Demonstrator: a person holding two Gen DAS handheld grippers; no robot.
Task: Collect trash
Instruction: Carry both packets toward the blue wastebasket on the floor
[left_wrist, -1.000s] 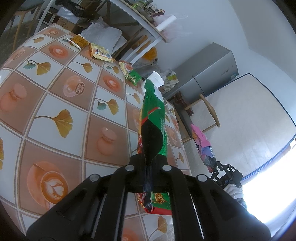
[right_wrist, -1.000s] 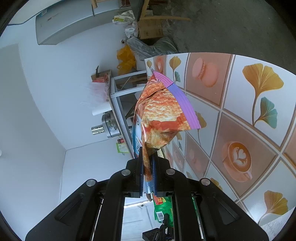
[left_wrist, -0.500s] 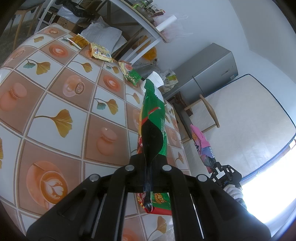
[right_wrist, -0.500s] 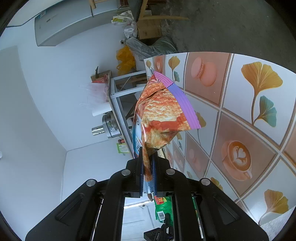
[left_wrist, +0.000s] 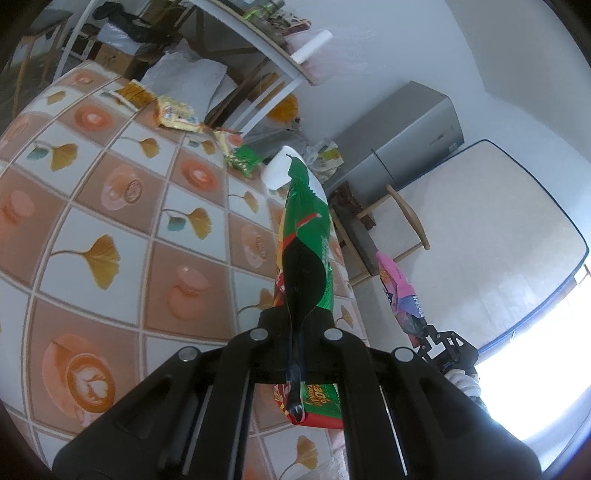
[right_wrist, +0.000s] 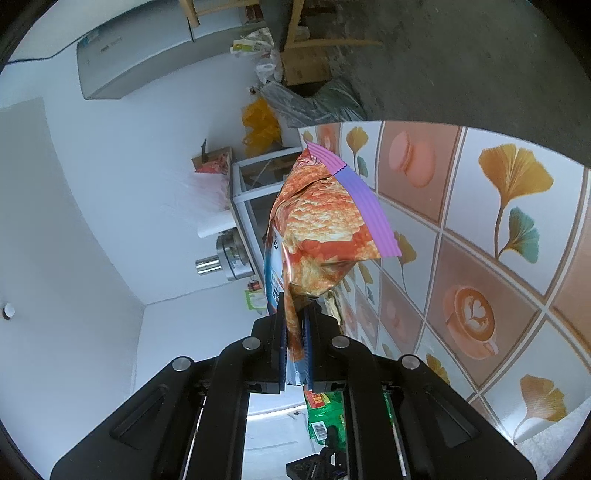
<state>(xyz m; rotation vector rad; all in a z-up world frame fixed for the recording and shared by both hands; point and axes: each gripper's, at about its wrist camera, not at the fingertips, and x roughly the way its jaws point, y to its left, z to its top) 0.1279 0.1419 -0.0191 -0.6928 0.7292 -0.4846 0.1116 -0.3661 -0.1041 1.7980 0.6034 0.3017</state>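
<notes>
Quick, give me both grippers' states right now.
Left gripper: shut on the green snack bag.
Right gripper: shut on the orange snack bag.

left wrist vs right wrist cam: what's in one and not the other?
Left wrist only: three loose wrappers at the table's far edge, a white cup, a leaning mattress.
Right wrist only: a steel pot, a yellow bag.
Both: the patterned tablecloth, grey fridge, and each hand-held gripper's packet, green left, orange right.
</notes>
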